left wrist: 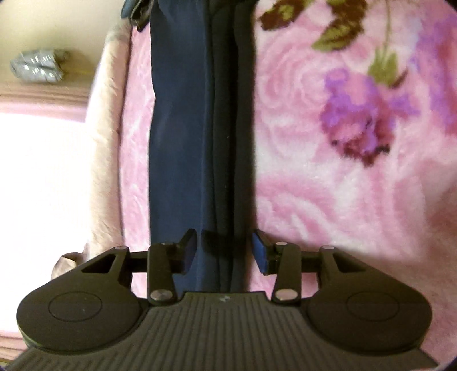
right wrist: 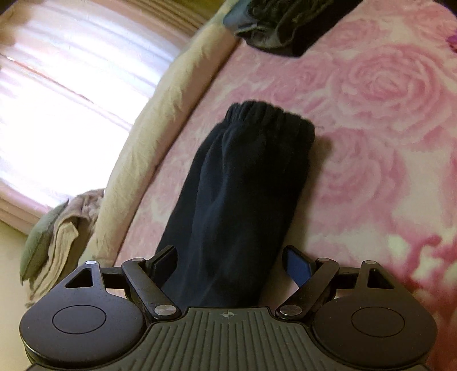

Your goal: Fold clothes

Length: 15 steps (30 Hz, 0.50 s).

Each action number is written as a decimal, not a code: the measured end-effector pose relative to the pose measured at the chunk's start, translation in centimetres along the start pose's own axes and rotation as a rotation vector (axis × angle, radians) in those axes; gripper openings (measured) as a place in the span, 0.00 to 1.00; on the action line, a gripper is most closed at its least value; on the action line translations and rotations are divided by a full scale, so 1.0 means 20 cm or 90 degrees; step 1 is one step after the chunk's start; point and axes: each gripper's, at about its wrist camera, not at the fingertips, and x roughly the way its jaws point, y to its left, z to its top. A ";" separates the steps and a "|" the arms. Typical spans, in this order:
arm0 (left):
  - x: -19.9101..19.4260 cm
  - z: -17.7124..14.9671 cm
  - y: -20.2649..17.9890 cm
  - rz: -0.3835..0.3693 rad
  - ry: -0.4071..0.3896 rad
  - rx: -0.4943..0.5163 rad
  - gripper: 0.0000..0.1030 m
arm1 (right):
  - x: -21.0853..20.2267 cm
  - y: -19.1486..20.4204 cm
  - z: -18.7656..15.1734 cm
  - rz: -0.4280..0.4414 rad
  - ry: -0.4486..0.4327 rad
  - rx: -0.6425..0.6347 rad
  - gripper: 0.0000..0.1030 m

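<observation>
The dark trousers (right wrist: pixel 237 182) lie soft and limp on the bed (right wrist: pixel 371 114); best pinched at an end. Left claw (left wrist: pixel 225 251) and right claw (right wrist: pixel 228 268) gape, holding nothing.

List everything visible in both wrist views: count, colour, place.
trousers: 1, dark navy, lying lengthwise on the blanket, elastic waistband at the far end
blanket: 1, pink with rose pattern, covering the bed
sheet edge: 1, beige, along the bed's left side
dark clothes: 1 pile, black, far end of the bed
folded cloths: 1 stack, beige and green, on the floor left of the bed
silver bundle: 1, grey, on the floor
left gripper: 1, black, jaws apart over the trousers
right gripper: 1, black, jaws wide over the trousers
</observation>
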 end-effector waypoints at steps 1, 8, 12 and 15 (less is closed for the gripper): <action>0.00 0.01 -0.02 0.012 -0.002 0.002 0.37 | -0.01 0.00 0.00 -0.005 -0.015 0.004 0.81; -0.01 0.07 -0.11 0.066 -0.009 -0.006 0.36 | -0.02 -0.03 -0.05 0.013 -0.046 -0.003 0.82; 0.08 0.10 -0.11 0.112 0.026 -0.009 0.33 | 0.04 -0.06 -0.03 0.047 -0.078 -0.016 0.81; 0.15 0.11 -0.12 0.124 0.060 -0.015 0.09 | 0.08 -0.06 0.00 0.050 -0.087 -0.017 0.72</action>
